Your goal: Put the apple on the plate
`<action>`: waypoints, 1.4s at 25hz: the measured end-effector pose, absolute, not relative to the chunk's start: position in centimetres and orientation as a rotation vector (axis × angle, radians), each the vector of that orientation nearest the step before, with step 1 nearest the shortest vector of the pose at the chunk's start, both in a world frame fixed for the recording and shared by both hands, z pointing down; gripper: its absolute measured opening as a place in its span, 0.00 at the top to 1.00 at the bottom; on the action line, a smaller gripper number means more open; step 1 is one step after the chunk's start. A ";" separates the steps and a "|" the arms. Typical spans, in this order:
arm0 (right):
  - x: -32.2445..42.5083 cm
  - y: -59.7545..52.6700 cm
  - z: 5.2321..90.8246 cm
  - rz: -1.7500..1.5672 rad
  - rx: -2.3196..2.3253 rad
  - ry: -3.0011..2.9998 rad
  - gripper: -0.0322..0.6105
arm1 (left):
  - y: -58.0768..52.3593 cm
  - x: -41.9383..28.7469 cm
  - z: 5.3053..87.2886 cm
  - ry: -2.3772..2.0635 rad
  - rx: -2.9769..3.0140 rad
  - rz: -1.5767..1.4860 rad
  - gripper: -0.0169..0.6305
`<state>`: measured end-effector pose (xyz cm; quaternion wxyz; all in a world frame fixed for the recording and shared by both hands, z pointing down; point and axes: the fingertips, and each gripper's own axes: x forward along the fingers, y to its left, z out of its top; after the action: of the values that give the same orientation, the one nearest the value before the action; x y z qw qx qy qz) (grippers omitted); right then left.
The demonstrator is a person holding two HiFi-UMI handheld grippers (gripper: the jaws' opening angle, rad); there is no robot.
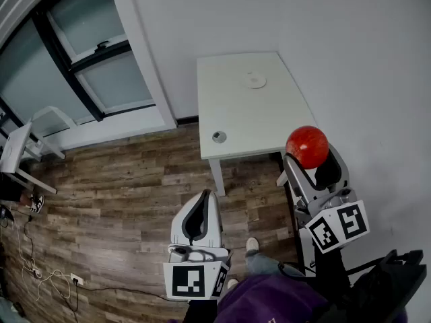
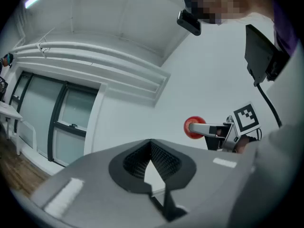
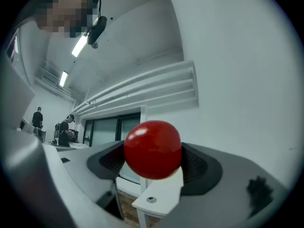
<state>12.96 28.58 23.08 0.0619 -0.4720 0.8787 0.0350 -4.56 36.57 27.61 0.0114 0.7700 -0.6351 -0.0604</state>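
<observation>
My right gripper (image 1: 308,156) is shut on a shiny red apple (image 1: 307,145), held in the air just off the near right corner of a white table (image 1: 236,113). In the right gripper view the apple (image 3: 153,149) sits between both dark pads, with the table corner (image 3: 159,201) below it. A small white plate (image 1: 256,81) lies on the far part of the table. My left gripper (image 1: 200,206) hangs over the wooden floor in front of the table, its tips together and holding nothing. The left gripper view shows those tips meeting (image 2: 151,145), with the apple (image 2: 192,127) off to the right.
A round hole (image 1: 219,137) is in the table's near left corner. A white wall runs behind and to the right of the table. Windows (image 1: 101,66) fill the left wall. Another white table (image 1: 15,147) and cables (image 1: 34,268) are at far left.
</observation>
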 end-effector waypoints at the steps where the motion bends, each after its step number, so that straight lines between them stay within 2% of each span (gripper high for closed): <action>1: 12.9 27.6 22.8 0.106 -1.424 2.656 0.38 | 35.6 -4.6 27.3 -1.983 2.401 -0.191 0.96; 19: 14.6 16.3 22.8 0.095 -1.370 2.700 0.38 | 24.8 -2.2 27.4 -2.012 2.345 -0.198 0.96; 35: 12.6 6.6 23.1 0.074 -1.456 2.655 0.38 | 14.3 -5.1 27.5 -1.951 2.387 -0.193 0.96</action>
<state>12.62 6.59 23.14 0.0563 -0.4799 0.8752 0.0245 -5.07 14.28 27.47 0.0264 0.7726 -0.6313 -0.0626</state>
